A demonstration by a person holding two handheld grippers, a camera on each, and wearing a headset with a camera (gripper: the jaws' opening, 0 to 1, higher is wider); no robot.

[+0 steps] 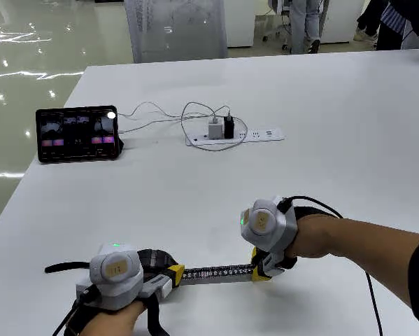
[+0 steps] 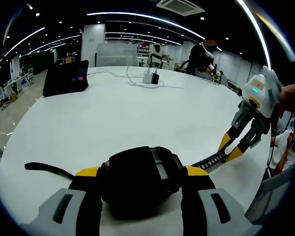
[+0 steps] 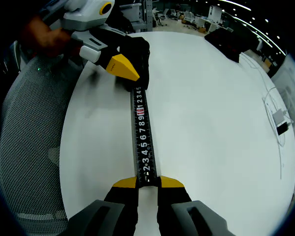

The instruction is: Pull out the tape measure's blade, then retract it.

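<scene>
Pretty bright, even overhead light all round. The white table (image 1: 195, 196) is close to blown out, and shadows on it are soft and faint. Big glare streaks on the glossy floor (image 1: 27, 42) far left, and the tablet (image 1: 77, 133) screen glows. Head view is sharp enough. Both gripper views bend hard at the edges, so the ceiling strips (image 2: 137, 16) curve into arcs. The blade (image 3: 141, 142) numbers read crisp, while the black tape measure (image 2: 137, 179) is a dark lump with little detail.
</scene>
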